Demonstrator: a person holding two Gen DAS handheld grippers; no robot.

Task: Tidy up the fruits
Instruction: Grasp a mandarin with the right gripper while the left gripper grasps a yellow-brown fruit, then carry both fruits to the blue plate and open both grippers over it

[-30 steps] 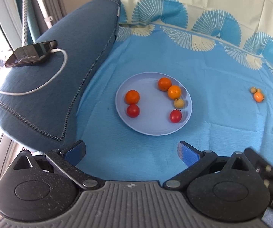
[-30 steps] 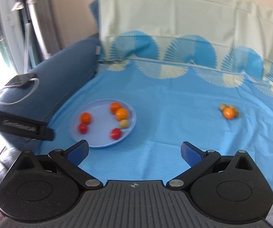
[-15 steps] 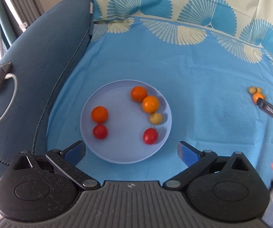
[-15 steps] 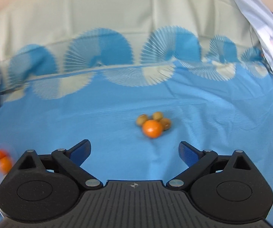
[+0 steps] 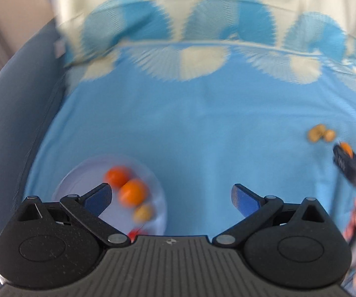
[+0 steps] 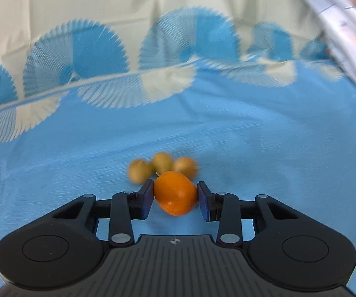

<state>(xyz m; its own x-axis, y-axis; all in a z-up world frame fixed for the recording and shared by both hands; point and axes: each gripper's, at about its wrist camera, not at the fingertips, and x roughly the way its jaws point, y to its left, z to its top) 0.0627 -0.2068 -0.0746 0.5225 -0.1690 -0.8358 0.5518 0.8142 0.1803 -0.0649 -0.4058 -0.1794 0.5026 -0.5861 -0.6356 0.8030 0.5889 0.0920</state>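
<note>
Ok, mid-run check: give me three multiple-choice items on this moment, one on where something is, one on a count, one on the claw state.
1. Where is the plate?
A. Low on the left of the left wrist view
B. Beside the small yellow fruits
C. On the pillow

2. How many small yellow fruits lie just behind the orange fruit?
A. One
B. Three
C. Five

3. What is the right claw doing?
A. Open above the cloth
B. Shut on nothing
C. Shut on the orange fruit

Answers: 1 A, the plate sits by the open left claw. 2 B, three show in the right wrist view. 3 C, both pads press the fruit's sides.
</note>
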